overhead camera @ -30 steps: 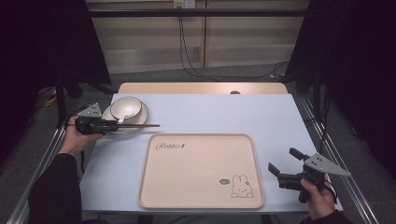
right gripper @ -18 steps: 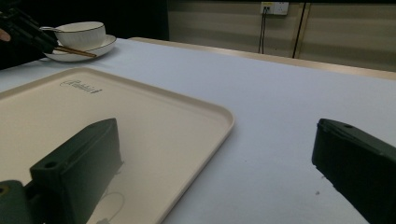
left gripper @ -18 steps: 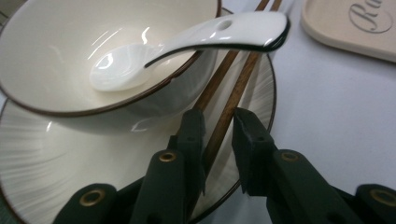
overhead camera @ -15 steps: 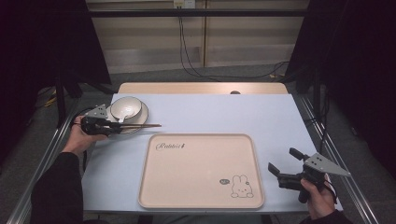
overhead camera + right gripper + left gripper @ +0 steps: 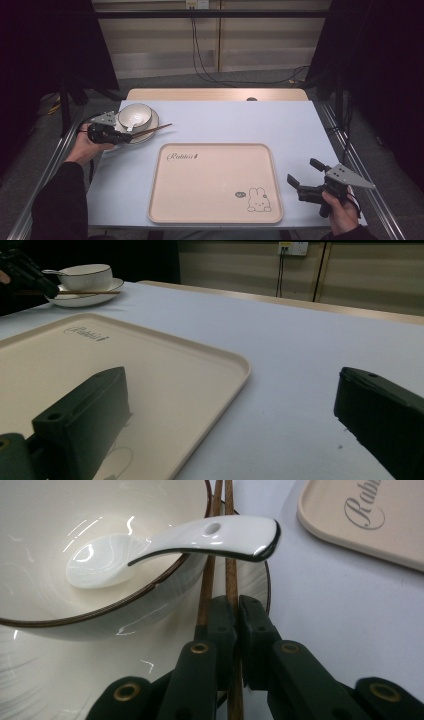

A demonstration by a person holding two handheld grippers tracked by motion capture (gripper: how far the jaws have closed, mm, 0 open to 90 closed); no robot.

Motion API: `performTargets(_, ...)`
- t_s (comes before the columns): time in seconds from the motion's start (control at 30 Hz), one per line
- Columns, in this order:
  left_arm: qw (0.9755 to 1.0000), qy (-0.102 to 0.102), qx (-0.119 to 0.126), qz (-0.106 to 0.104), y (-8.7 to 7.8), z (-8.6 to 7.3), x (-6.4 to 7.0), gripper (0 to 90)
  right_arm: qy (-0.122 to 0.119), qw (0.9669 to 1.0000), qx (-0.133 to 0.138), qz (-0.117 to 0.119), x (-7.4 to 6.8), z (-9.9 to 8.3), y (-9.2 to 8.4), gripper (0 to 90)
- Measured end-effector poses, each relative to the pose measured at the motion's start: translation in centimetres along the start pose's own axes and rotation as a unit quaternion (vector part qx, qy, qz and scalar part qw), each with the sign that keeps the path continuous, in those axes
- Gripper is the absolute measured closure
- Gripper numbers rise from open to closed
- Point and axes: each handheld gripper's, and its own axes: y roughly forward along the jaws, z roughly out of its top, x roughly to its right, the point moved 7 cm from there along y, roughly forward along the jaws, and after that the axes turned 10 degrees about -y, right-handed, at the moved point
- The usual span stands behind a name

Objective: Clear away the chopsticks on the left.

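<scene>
A white bowl (image 5: 135, 115) sits on a white plate (image 5: 148, 131) at the table's far left, with a white spoon (image 5: 175, 542) resting in it, handle over the rim. My left gripper (image 5: 125, 137) is shut on a pair of brown chopsticks (image 5: 152, 129) that lie across the plate's near rim; in the left gripper view the chopsticks (image 5: 219, 575) pass under the spoon handle between my closed jaws. My right gripper (image 5: 302, 175) stands open at the near right, just right of the beige tray (image 5: 215, 200), nothing between its jaws. The bowl (image 5: 90, 274) shows far off in the right gripper view.
The beige rabbit-print tray (image 5: 165, 385) lies bare in the middle near side of the light blue table (image 5: 250, 125). A wooden strip (image 5: 215, 95) runs along the far edge. Metal rails flank both sides.
My left gripper has swung the chopsticks from pointing right across the table to lie over the plate's near rim, close to the bowl. The right gripper has not moved.
</scene>
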Motion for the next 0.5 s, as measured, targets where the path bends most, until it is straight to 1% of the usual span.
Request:
performTargets(0.03,1.0,-0.004,-0.003,0.003,-0.2,0.0,0.0,85.3,0.0,1.0,0.0,0.0,0.0,0.0,0.0,0.9)
performTargets(0.07,1.0,-0.007,0.006,0.0,-0.1,0.0,0.1,85.3,0.0,1.0,0.0,0.0,0.0,0.0,0.0,0.9)
performTargets(0.1,0.9999,-0.01,0.005,-0.001,-0.3,0.0,0.2,85.2,0.0,1.0,-0.001,0.0,0.0,0.0,0.0,0.9)
performTargets(0.13,1.0,-0.01,0.001,-0.002,-0.5,-0.1,0.2,85.2,-0.001,1.0,0.0,-0.001,0.0,0.0,0.0,0.9)
performTargets(0.2,0.9999,-0.015,0.008,-0.001,-0.8,0.0,0.4,85.2,0.0,1.0,0.0,0.001,0.0,0.0,0.0,0.9)
performTargets(0.27,0.9998,-0.016,0.01,0.002,-1.3,0.2,0.7,85.2,0.0,1.0,0.0,-0.001,0.0,0.0,0.0,0.9)
performTargets(0.3,0.9998,-0.018,0.01,0.001,-1.5,0.2,0.8,85.2,-0.001,1.0,0.0,-0.001,0.0,0.0,0.0,0.9)
performTargets(0.37,0.9996,-0.021,0.019,-0.003,-2.0,0.4,1.2,85.2,-0.003,1.0,0.0,-0.001,0.0,0.0,0.0,0.9)
performTargets(0.4,0.9995,-0.023,0.023,-0.001,-2.2,0.5,1.4,85.2,-0.003,1.0,0.0,0.001,-0.1,0.0,0.0,0.9)
performTargets(0.43,0.9994,-0.024,0.024,-0.009,-2.5,0.6,1.7,85.2,-0.002,1.0,0.0,0.001,-0.1,0.0,0.0,0.9)
performTargets(0.47,0.9993,-0.025,0.026,-0.005,-2.6,0.6,1.9,85.2,-0.003,1.0,0.0,0.001,-0.1,0.0,0.0,0.9)
performTargets(0.5,0.9994,-0.024,0.025,-0.007,-2.8,0.6,2.2,85.2,-0.003,1.0,0.0,0.0,-0.1,0.0,0.0,0.9)
